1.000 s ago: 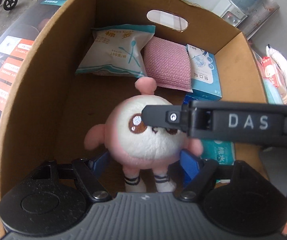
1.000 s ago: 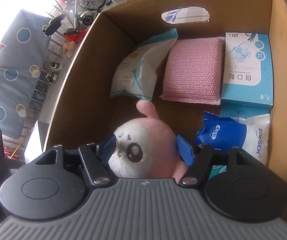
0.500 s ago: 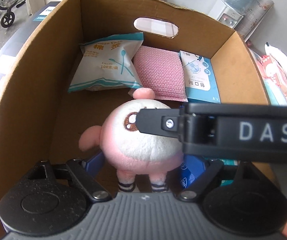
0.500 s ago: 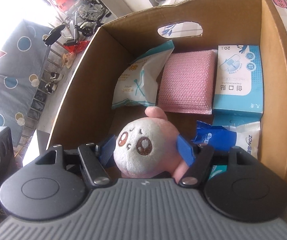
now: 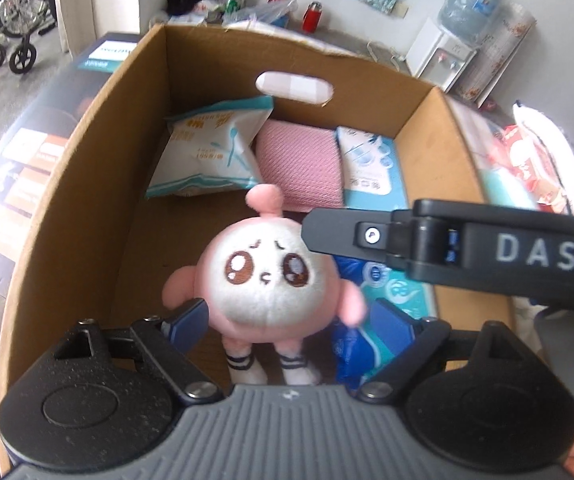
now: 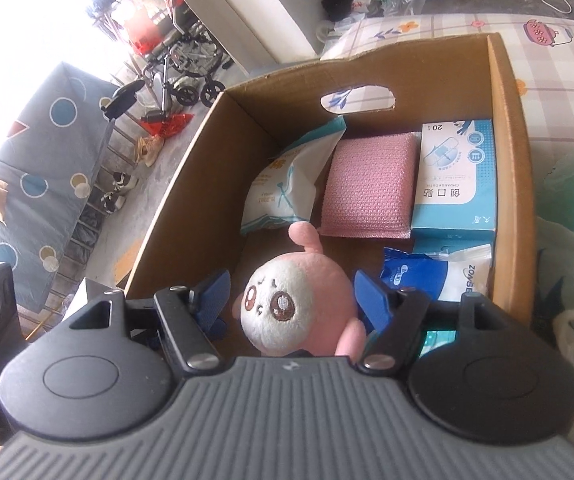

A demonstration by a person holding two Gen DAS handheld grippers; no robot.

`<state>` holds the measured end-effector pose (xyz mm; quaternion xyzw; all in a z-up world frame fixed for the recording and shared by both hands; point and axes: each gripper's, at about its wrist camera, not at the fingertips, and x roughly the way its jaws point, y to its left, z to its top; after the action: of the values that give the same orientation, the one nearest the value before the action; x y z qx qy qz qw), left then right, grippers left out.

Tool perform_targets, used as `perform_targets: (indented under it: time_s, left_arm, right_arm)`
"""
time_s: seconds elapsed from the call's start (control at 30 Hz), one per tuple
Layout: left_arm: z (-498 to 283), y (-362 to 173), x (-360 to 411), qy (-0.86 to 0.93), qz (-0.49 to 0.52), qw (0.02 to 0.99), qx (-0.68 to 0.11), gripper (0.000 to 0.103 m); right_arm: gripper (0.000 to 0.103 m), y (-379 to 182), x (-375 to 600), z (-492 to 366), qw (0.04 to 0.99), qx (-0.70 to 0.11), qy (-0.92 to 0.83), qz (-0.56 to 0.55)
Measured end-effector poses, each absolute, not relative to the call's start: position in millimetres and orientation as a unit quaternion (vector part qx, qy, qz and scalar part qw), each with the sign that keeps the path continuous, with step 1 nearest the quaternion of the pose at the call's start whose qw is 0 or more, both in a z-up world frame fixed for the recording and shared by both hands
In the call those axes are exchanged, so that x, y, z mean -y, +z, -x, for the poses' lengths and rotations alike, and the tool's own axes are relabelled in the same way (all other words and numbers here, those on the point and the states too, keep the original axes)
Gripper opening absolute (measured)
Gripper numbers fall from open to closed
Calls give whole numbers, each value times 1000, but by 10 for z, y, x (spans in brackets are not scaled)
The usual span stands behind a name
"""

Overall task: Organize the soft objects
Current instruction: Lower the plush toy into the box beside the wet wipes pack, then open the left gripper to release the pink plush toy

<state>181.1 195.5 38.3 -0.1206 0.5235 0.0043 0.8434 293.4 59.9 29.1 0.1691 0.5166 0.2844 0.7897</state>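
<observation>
Left wrist shows our plush (image 5: 269,276) in the box (image 5: 87,184), both grippers' fingers spread, gripping nothing. We judge it light and squashy; pinch its round head.

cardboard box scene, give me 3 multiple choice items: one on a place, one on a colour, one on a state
1. Where in the cardboard box does the plush toy sit?
A. near end, in front of the packets
B. against the wall with the handle hole
C. outside it

2. What colour is the textured pad between the white pouch and the blue carton?
A. green
B. pink
C. yellow

3. How is the right gripper?
A. shut on the pad
B. out of view
C. open around the toy

Key: 1 A, the packets lie beyond it; 2 B, it shows pink in both views; 3 C, gaps show beside the toy.
</observation>
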Motion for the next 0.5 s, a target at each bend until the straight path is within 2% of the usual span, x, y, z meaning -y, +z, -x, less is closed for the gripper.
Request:
perform_targets:
  time_s: [0.5]
  left_arm:
    - [-1155,954,-1068,-63,51,919,-385,89]
  right_arm:
    - [69,802,252,-2349,842,-432,265,-184]
